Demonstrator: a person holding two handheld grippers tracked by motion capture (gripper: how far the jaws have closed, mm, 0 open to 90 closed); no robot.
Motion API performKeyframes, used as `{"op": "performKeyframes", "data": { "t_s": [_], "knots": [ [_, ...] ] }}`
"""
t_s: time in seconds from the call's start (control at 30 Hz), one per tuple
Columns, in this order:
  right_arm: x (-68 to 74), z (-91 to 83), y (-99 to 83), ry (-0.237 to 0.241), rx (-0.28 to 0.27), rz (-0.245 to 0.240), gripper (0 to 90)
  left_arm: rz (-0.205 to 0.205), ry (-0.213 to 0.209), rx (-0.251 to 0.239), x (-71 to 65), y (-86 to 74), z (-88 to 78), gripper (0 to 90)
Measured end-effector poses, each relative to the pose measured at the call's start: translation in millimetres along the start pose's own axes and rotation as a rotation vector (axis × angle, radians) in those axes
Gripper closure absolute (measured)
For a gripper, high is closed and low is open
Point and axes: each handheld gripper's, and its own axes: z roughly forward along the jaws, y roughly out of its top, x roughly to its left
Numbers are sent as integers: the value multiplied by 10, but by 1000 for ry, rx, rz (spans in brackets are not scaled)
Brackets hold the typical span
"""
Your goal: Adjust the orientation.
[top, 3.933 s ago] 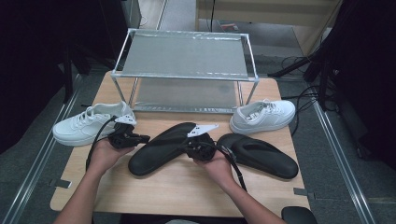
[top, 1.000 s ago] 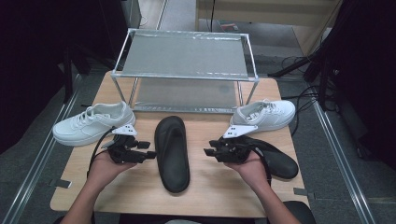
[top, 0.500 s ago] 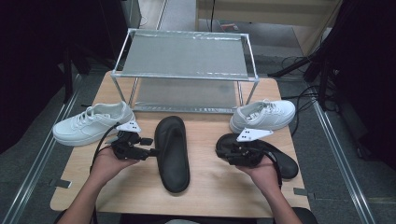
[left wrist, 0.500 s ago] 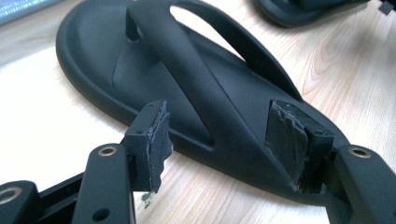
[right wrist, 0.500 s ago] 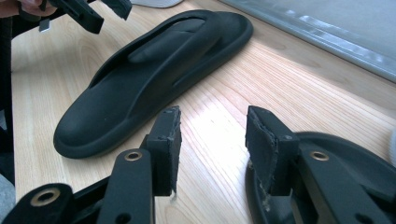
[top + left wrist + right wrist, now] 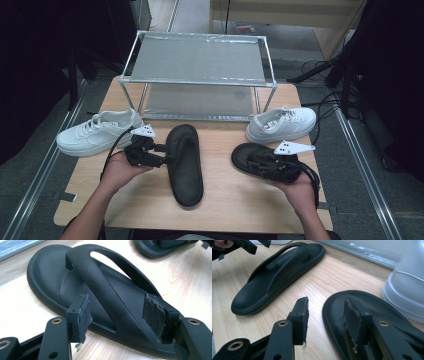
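My left gripper (image 6: 161, 154), jaws just spread wide and gripping nothing, straddles the strap of the middle sandal (image 6: 184, 162) laid lengthwise, while my right gripper (image 6: 255, 162) (half open, empty) brackets the right sandal (image 6: 250, 159) rim to straighten it alongside.

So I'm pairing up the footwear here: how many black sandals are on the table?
2. One black sandal lies lengthwise at the table's middle, beside the left gripper. The other black sandal lies to its right, at the right gripper, before a white sneaker.
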Motion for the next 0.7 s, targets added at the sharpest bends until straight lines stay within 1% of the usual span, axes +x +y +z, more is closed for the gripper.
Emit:
{"op": "performKeyframes", "data": {
  "t_s": [0.03,0.13,0.27,0.5,0.6,0.7],
  "knots": [
    [-8,-18,-9,-4,-2,8,568,0,-4,-4,1,7,1,391],
    [-39,-69,-28,-17,-6,10,569,0,0,1,13,16,4,391],
    [-76,-143,-51,-36,-11,14,571,-10,-6,-9,56,22,7,391],
    [-161,-273,-122,-69,-19,26,575,-4,-4,-8,91,42,30,392],
    [-205,-302,-158,-77,-15,33,575,-2,-3,-10,103,52,32,392],
    [-252,-303,-202,-85,0,30,576,0,-2,-15,116,54,27,391]
  ]
}}
